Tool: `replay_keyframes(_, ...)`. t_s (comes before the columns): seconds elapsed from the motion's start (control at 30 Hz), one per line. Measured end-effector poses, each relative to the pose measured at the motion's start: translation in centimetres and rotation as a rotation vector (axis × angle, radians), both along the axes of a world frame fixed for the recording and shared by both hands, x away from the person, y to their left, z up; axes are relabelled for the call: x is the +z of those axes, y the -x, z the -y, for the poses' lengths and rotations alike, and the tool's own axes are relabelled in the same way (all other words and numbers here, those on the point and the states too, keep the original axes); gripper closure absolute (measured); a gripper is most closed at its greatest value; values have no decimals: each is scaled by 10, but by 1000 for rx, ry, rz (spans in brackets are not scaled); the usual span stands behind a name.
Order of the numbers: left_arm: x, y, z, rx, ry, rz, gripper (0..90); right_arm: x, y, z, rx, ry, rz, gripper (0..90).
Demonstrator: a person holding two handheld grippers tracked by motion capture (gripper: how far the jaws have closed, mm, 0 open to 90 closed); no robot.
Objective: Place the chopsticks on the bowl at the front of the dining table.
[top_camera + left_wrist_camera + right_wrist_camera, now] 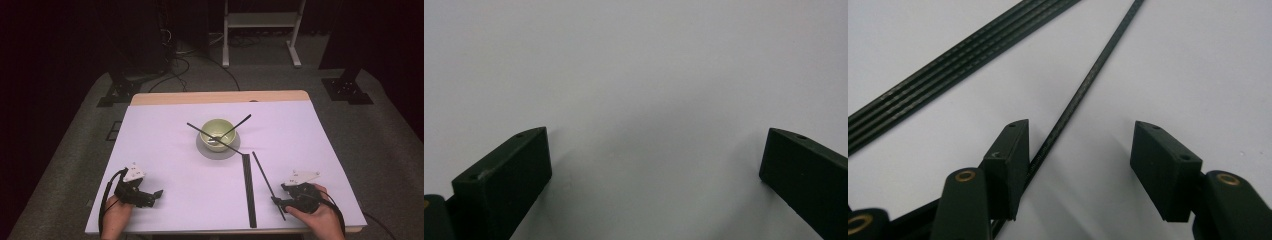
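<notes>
A pale green bowl (219,131) stands on a grey saucer (205,147) at the middle of the table, and two thin black rods (239,125) cross over its rim. On the mat, a flat bundle of black rods (248,190) (948,55) runs toward the front edge. A single black rod (264,180) (1083,95) lies slanted beside it. My right gripper (276,201) (1080,127) is open at that rod's near end; the rod lies between the jaws, close against the left one. My left gripper (158,193) (657,134) rests open over bare mat at the front left, nothing between its jaws.
The pale mat (160,145) covers the wooden table (220,97), whose far edge shows as a bare strip. Beyond the table are a white frame stand (262,30), cables and black stand feet (117,92) on the grey floor.
</notes>
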State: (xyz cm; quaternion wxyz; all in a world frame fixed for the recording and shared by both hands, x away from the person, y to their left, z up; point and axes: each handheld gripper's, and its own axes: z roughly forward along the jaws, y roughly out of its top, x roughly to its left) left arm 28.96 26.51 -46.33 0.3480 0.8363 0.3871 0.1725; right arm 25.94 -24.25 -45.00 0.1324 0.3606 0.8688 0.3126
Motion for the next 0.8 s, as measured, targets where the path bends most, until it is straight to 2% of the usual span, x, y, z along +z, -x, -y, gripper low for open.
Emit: replay_keyframes(0.8,0,0,0,0,0,0,0,2,-20,32,-82,25,15,397)
